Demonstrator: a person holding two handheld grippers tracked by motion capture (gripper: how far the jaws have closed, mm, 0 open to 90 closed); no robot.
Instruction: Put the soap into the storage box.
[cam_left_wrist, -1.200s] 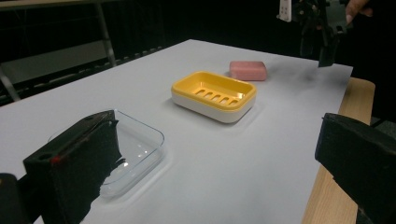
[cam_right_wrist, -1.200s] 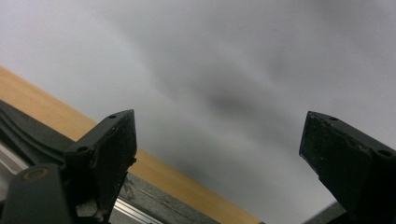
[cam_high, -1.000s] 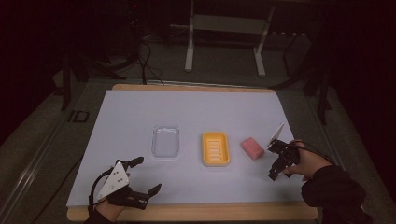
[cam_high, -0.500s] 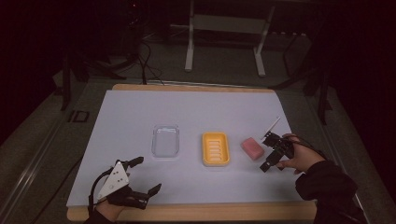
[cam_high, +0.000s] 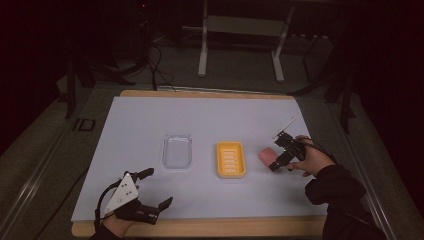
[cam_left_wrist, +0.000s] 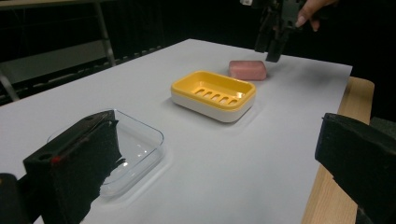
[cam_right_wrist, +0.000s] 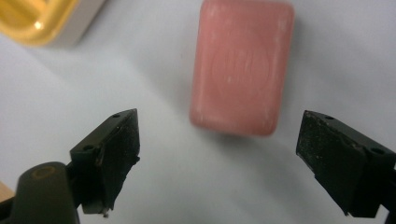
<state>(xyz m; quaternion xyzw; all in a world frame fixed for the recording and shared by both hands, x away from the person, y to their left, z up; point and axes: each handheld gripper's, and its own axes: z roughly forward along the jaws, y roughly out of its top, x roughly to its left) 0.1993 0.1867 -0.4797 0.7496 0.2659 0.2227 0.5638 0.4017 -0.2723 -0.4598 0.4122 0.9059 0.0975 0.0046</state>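
Right gripper view: the right gripper (cam_right_wrist: 217, 163) was held above the white table sheet (cam_right_wrist: 154, 186) with its two black jaws spread wide. The pink soap bar (cam_right_wrist: 242, 65) lay flat on the sheet just beyond the jaw tips, roughly centred on the gap, with neither jaw touching it. An oval stamp was pressed into the bar's top face; its lettering was too faint to read. A corner of the yellow soap dish (cam_right_wrist: 44, 18) showed at upper left.

High view: the right gripper (cam_high: 278, 159) sat at the right side of the table, just beside the soap bar (cam_high: 265, 155), a dark-sleeved arm (cam_high: 340, 195) behind it. The soap dish (cam_high: 230, 159) stood left of the bar, apart from it, with a slotted floor and nothing in it. Further left, a clear plastic tray (cam_high: 177, 150) also held nothing. The left gripper (cam_high: 157, 189) rested near the front edge of the sheet, jaws spread wide, gripping nothing, with its grey plate (cam_high: 122, 191) on top.

Left gripper view: the left gripper's own jaws framed the clear tray (cam_left_wrist: 140, 149) close by, then the yellow dish on its white base (cam_left_wrist: 212, 95), then the soap bar (cam_left_wrist: 247, 70). The right gripper (cam_left_wrist: 273, 42) hung directly over the bar's far end. The wooden table edge (cam_left_wrist: 343, 130) showed beyond the sheet.
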